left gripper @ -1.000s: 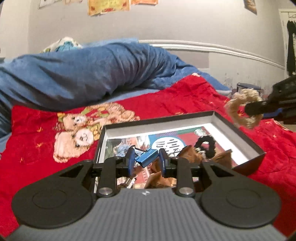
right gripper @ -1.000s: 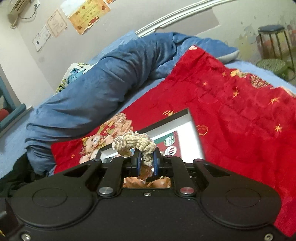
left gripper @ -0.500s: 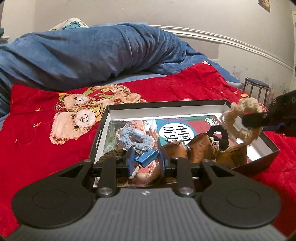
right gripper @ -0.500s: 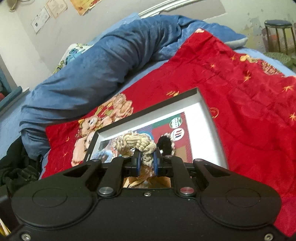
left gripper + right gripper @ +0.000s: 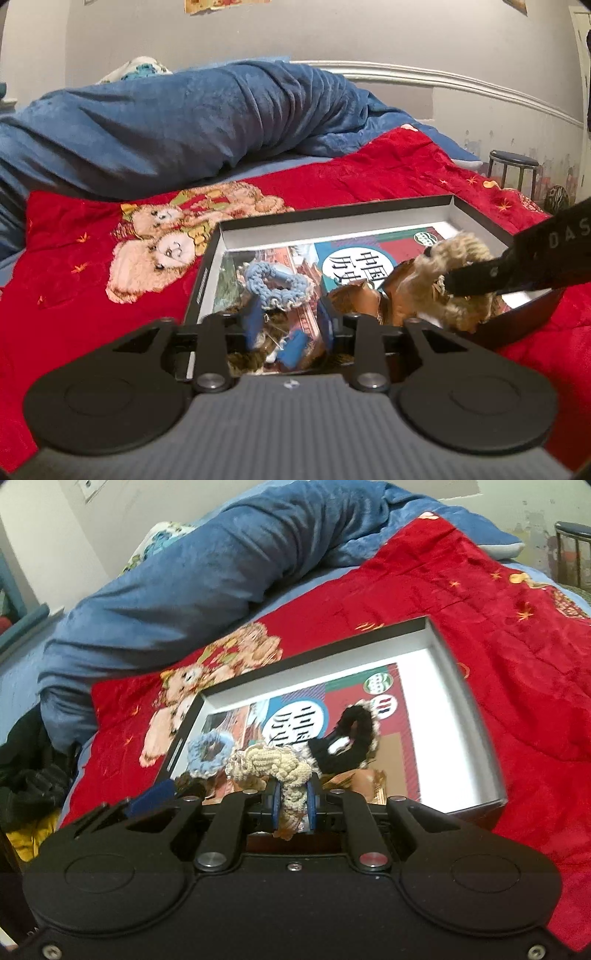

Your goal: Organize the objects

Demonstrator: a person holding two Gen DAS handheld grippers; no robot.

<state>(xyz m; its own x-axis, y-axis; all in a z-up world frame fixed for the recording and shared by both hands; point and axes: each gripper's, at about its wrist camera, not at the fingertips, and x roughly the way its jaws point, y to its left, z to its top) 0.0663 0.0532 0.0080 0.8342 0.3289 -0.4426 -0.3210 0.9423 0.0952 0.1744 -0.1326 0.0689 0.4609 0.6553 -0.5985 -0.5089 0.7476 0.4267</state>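
While clamped, cream scrunchie (image 5: 275, 766) upright.

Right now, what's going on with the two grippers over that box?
A person is sorting small items into a shallow black cardboard box on a red quilt. The left gripper has just been opening its jaws; a small blue clip lies loose below them in the box. The right gripper pinches a beige crocheted scrunchie above the box, jaws just easing open.

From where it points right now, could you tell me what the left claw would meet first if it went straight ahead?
Most likely the light blue crocheted scrunchie inside the box, just ahead of the open left claw; depth is hard to judge.
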